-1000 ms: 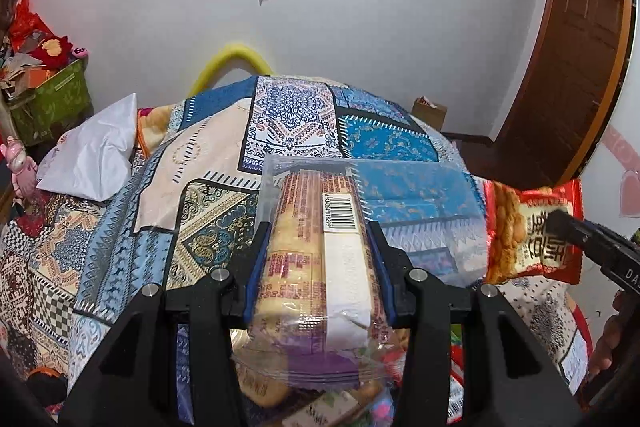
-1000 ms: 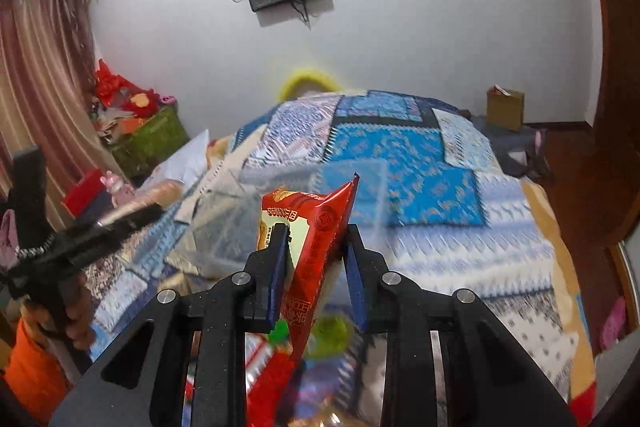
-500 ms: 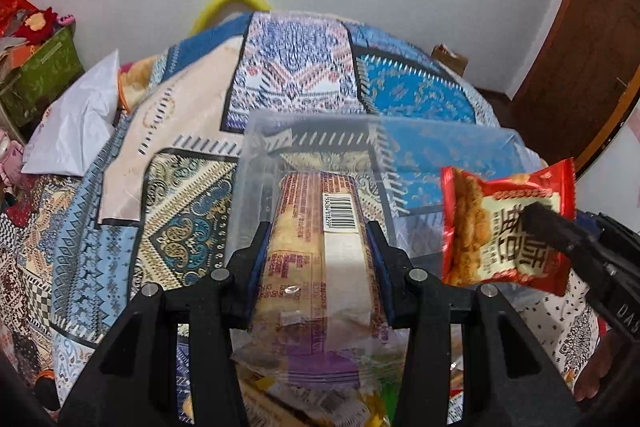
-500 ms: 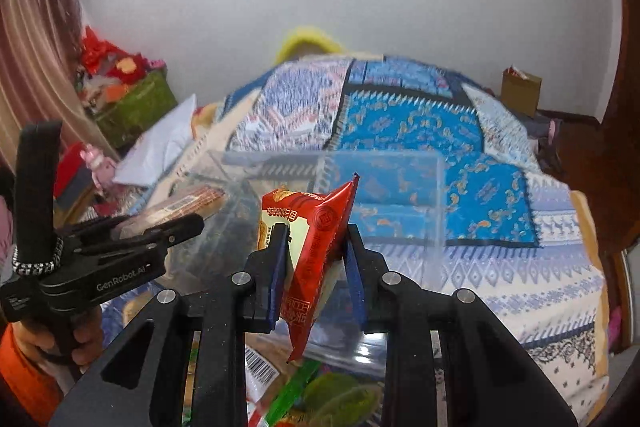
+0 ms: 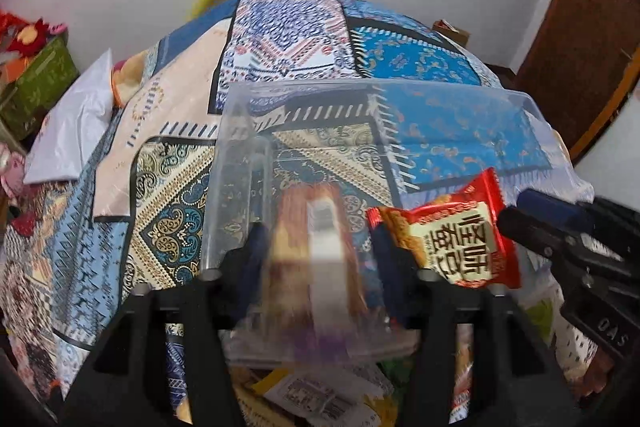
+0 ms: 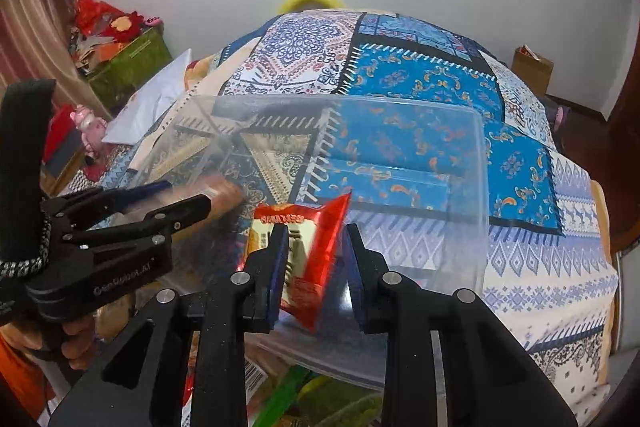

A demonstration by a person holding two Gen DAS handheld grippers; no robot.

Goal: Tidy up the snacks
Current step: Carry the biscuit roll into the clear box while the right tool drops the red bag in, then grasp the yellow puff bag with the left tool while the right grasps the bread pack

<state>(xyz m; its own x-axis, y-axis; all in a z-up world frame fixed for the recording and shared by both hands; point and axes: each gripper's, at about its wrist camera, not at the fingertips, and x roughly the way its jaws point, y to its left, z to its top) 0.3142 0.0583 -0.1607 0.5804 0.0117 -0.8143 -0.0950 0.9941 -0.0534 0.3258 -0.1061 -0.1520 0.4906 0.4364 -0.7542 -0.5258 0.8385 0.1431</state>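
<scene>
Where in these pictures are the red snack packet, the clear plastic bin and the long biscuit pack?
red snack packet [image 5: 460, 239], left wrist view, on its printed front.
clear plastic bin [image 6: 476, 155], right wrist view, on its right wall.
long biscuit pack [image 5: 316, 247], left wrist view, on its white label strip.
</scene>
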